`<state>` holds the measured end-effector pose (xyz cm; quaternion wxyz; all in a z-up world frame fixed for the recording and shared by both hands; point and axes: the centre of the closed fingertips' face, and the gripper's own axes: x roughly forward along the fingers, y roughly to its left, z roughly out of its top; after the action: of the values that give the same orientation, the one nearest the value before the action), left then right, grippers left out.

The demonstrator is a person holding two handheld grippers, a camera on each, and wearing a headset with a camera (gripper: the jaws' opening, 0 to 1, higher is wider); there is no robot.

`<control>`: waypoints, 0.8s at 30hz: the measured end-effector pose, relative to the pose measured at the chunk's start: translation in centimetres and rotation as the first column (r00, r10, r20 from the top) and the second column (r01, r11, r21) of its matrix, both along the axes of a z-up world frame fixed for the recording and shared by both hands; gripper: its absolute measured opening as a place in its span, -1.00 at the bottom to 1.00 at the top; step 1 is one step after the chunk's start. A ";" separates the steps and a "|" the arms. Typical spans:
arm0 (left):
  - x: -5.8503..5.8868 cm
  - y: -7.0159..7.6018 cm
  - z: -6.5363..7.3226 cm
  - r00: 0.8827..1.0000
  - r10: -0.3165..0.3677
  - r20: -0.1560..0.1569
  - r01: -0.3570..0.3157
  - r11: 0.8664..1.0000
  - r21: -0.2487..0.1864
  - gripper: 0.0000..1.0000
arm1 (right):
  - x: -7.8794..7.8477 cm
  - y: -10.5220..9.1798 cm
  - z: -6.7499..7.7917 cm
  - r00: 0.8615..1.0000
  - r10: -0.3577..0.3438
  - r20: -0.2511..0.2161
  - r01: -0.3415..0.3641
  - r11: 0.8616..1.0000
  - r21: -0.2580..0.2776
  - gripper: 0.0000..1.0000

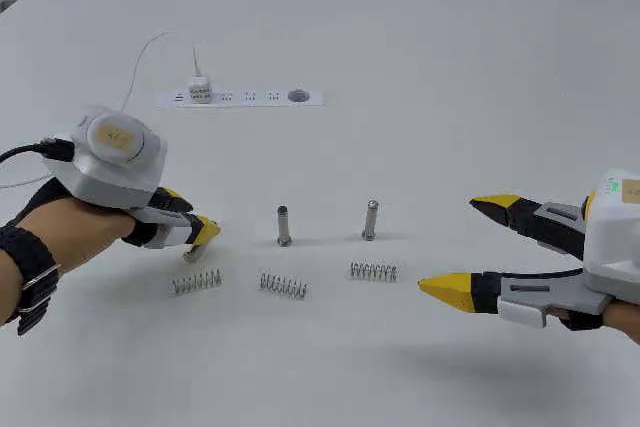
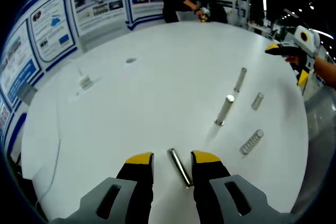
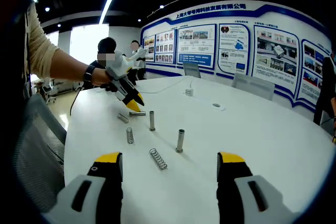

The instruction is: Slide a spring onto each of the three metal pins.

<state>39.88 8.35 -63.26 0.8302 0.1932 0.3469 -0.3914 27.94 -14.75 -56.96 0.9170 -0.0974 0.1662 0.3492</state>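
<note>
Our left claw (image 2: pixel 172 158), black with yellow tips, stands only a little open. A short grey metal pin (image 2: pixel 178 167) lies flat on the white tabletop (image 1: pixel 420 67) between its jaws, close to the right-hand one; we cannot tell whether that jaw touches it. Our right claw (image 1: pixel 468 245), built the same, hangs wide open and holds nothing, well apart from the parts on their right side.

Two more grey metal pins stand upright on the tabletop: the middle pin (image 1: pixel 284 226) and, near it, the right pin (image 1: pixel 370 219). In front of them three small coiled wire springs lie on their sides in a row. The left spring (image 1: pixel 196 281) lies just beside the lying pin, the middle spring (image 1: pixel 283 285) before the middle pin, and the right spring (image 1: pixel 373 271) before the right pin. Each spring is apart from every pin.

On the white body behind the left claw we see a pale yellow label (image 1: pixel 115 137); its print is too small to read. Farther back a long white socket strip (image 1: pixel 250 97) is set flush into the tabletop, with a white plug (image 1: pixel 200 90) standing in its left end. In the right gripper view, blue-and-white display boards (image 3: pixel 236 40) line the wall beyond the tabletop, under a headline of blue Chinese characters (image 3: pixel 215 7) that we cannot make out for certain.
</note>
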 end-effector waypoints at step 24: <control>0.3 -0.2 -1.9 0.993 0.086 -0.083 -0.076 0.991 0.111 -0.71 | -0.1 -0.3 -0.3 1.000 -0.004 -0.006 0.004 1.000 0.000 0.49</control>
<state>40.17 8.16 -65.18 0.8177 0.2061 0.4111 -0.3462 27.80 -15.02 -57.22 0.9171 -0.0960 0.1693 0.3479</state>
